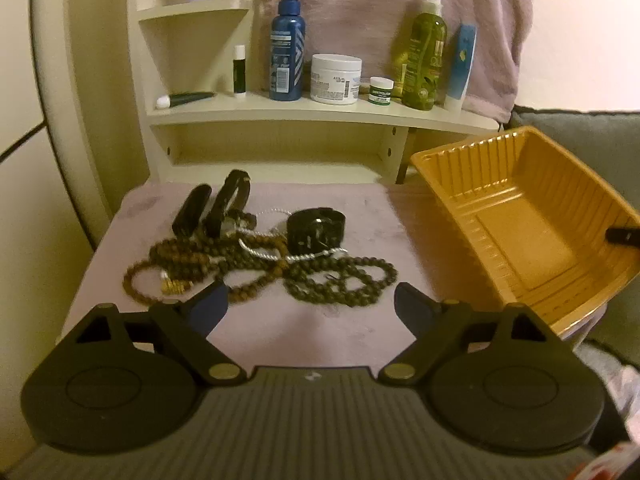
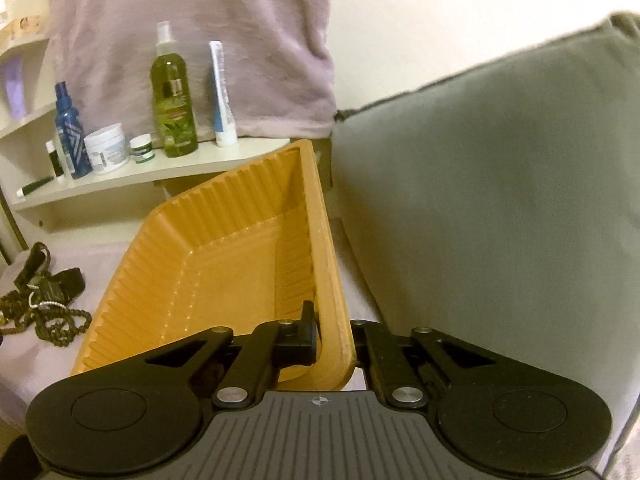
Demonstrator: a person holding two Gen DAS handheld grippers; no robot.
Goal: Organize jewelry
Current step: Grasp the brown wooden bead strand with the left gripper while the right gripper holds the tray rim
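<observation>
Left claw (image 1: 311,304): two black arms ending in dark blue pads (image 1: 211,304), hinged on brass-coloured round pivots, with small brass screws farther out. Round black discs at either side, each with a recessed circle. Grey ribbed body between them, marked with a small pale emblem at the centre of its front edge. Right claw (image 2: 334,340): same black linkage (silver pivots here), same discs, same grey ribbing, with a white crosshair mark at centre.

Home bdrm, toiletry shelf (image 1: 320,114), cushion (image 2: 480,184)
</observation>
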